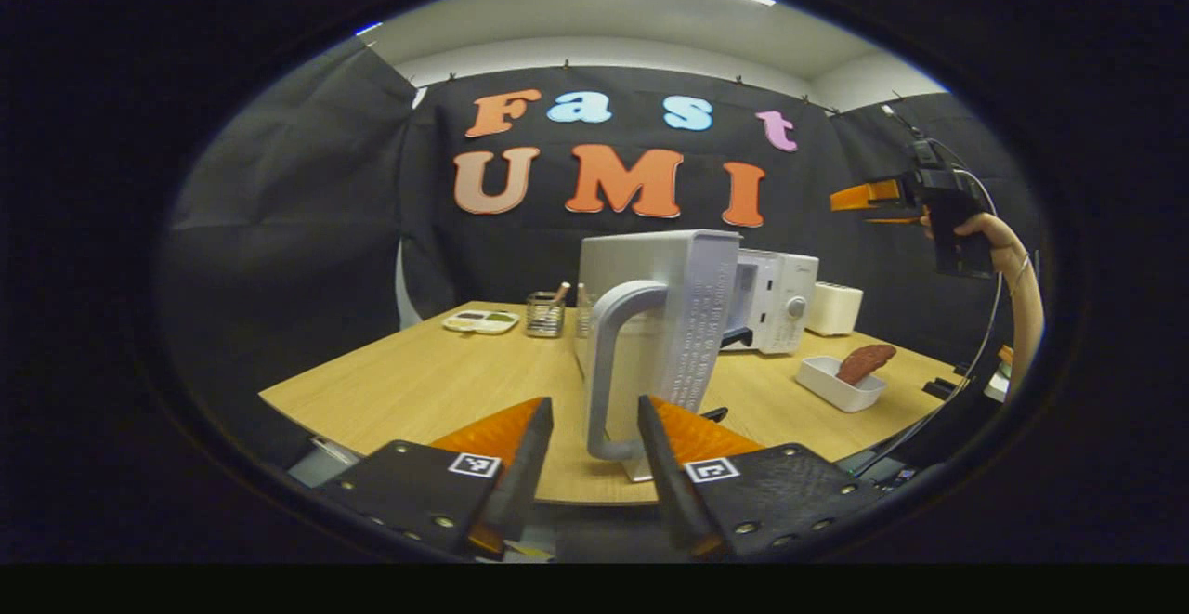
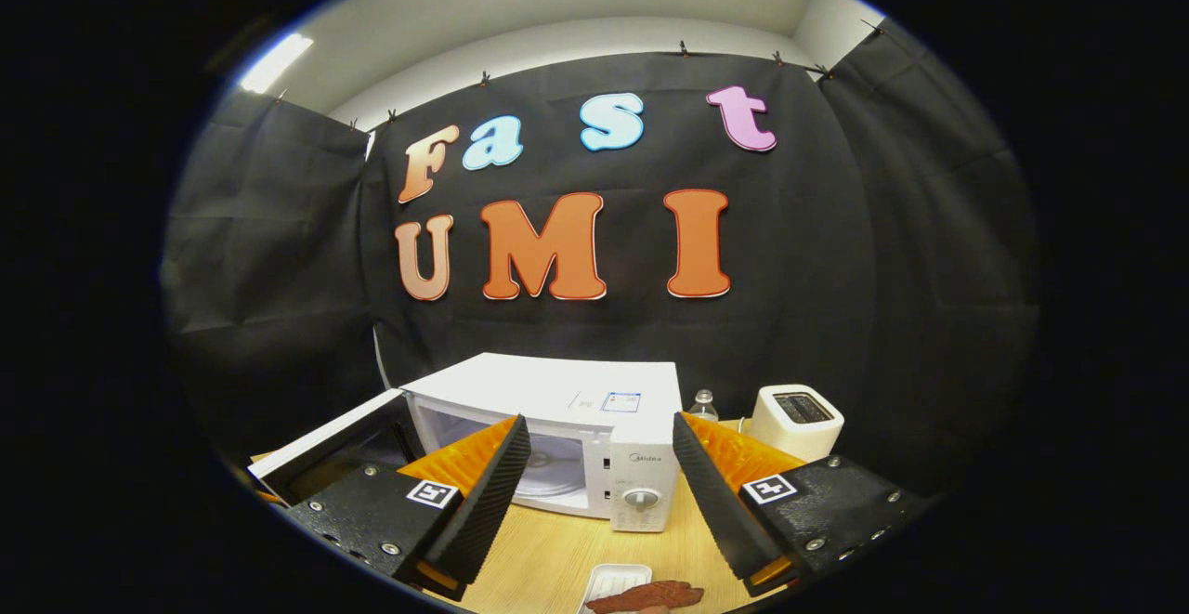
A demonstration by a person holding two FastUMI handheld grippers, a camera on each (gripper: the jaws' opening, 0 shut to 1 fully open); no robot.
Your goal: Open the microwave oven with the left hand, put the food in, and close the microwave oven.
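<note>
On the desk (image 1: 437,382) the microwave (image 2: 594,428) stands with its door (image 1: 650,317) swung wide, so the opening step looks done. The left tool (image 1: 594,451) sits spread around the door handle (image 1: 613,363), apparently not gripping it, though the angle makes contact hard to judge. The right tool (image 2: 602,493) hangs spread and empty above the food (image 2: 650,597) in its white tray (image 2: 613,581). Next, it must drop and pinch the food.
</note>
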